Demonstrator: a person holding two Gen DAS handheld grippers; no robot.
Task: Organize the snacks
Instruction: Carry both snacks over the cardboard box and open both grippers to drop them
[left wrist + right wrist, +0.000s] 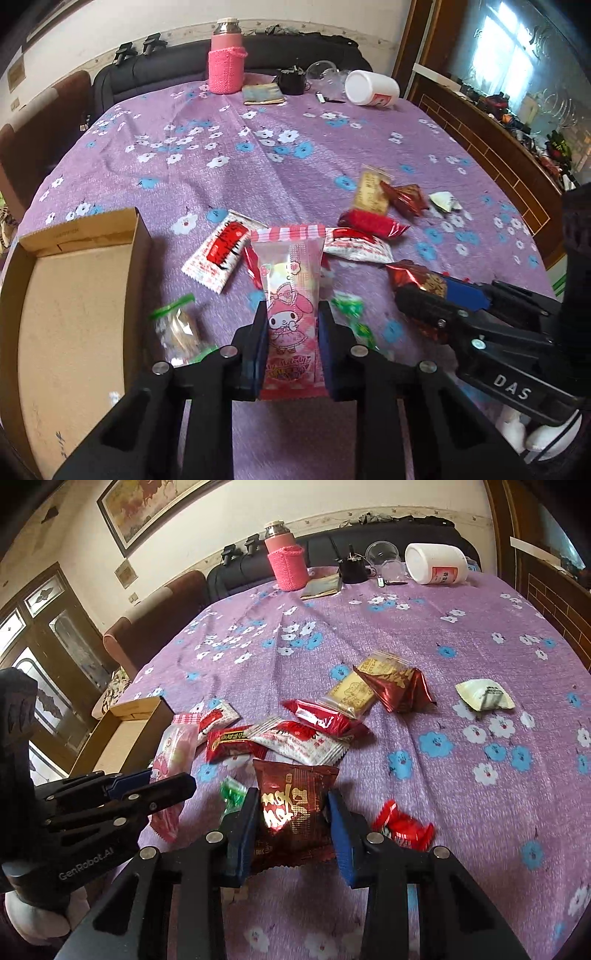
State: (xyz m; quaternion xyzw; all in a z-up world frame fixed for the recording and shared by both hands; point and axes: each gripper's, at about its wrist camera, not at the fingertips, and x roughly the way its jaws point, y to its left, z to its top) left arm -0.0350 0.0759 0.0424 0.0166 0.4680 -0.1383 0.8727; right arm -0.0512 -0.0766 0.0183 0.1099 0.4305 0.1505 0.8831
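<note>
The left gripper (292,343) clamps a pink cartoon-rabbit snack packet (290,295) above the purple tablecloth (258,166), beside the cardboard box (74,314); the right gripper (291,834) pinches a dark-red foil packet (291,808)

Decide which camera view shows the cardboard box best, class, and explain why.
The left wrist view: the cardboard box fills the left side, open, its bare floor visible. The right wrist view shows only a far corner, partly hidden behind the left gripper.

Bench (258,147): open box (74,314) at left edge; snack packets (295,738) scattered at centre, right of box; flask (226,59) and jar (371,88) along far edge.
</note>
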